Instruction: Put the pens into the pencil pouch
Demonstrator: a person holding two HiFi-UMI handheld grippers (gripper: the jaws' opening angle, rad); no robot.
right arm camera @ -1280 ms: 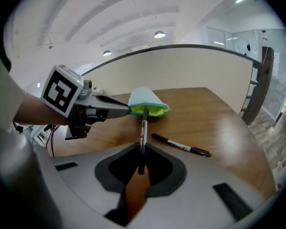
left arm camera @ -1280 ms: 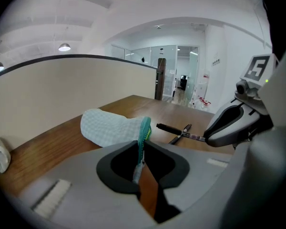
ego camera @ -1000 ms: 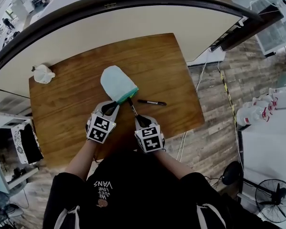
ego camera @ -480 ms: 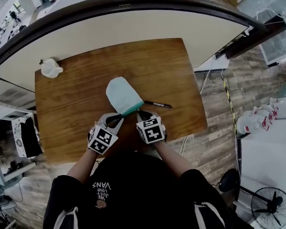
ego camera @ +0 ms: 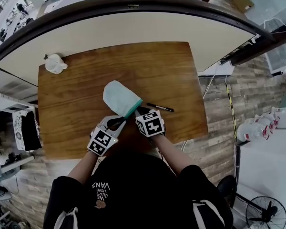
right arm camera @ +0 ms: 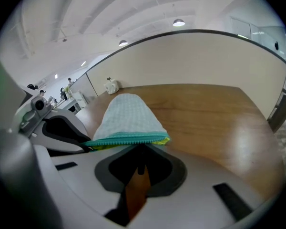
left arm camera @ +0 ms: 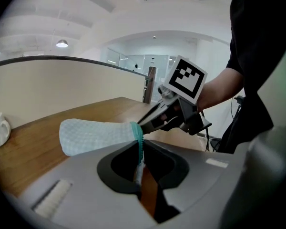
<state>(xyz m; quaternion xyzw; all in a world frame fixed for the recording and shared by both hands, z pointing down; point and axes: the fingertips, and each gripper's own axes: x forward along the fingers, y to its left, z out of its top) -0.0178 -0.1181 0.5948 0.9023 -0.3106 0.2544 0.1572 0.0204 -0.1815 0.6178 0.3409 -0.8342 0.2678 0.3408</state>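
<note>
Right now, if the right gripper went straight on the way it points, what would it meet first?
The pouch: its green zipper edge lies directly ahead of the right gripper, which seems to pinch a pen. The gap looks very small, though depth is hard to judge.

The pencil pouch (ego camera: 118, 97) hides its inside; the white object (ego camera: 55, 63) is unidentifiably small.

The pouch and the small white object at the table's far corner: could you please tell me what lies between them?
Nothing does: the head view shows only bare tabletop between the pouch and the white object.
</note>
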